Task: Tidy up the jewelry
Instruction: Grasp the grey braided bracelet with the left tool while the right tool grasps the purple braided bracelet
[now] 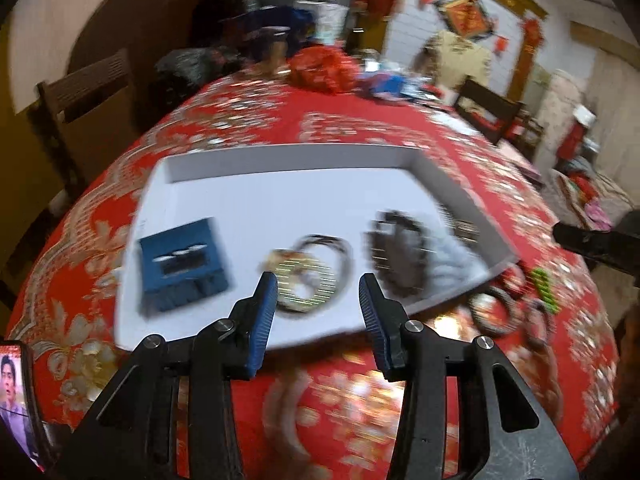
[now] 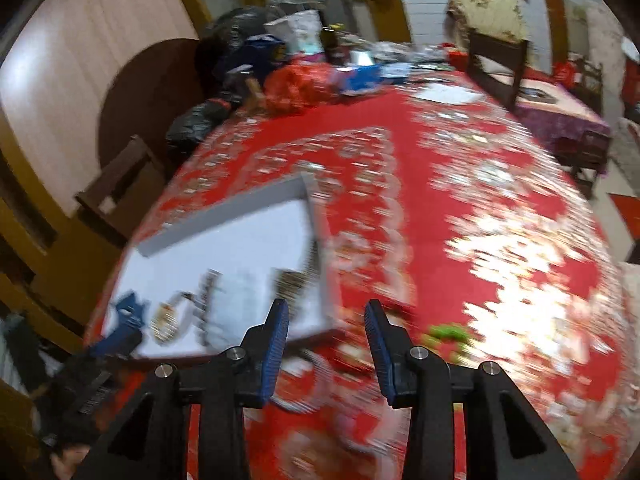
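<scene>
With both the left tool (image 1: pixel 319 287) and the right tool (image 2: pixel 327 314) being held apart and empty, bangles (image 1: pixel 494 312) and green beads (image 1: pixel 544 290) are being left on the desk (image 1: pixel 360 400) beside the white tray (image 1: pixel 280 160), so a slow, squared approach is being advised

Home dining room — red tablecloth (image 1: pixel 360 128), wooden chairs (image 1: pixel 76 92), festive wall decorations (image 1: pixel 466 10).

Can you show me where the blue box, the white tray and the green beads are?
blue box (image 1: pixel 182 266): left wrist view, on its top face.
white tray (image 1: pixel 288 160): left wrist view, on its far wall.
green beads (image 1: pixel 543 289): left wrist view, on the strand, lying on the cloth outside the tray.
</scene>
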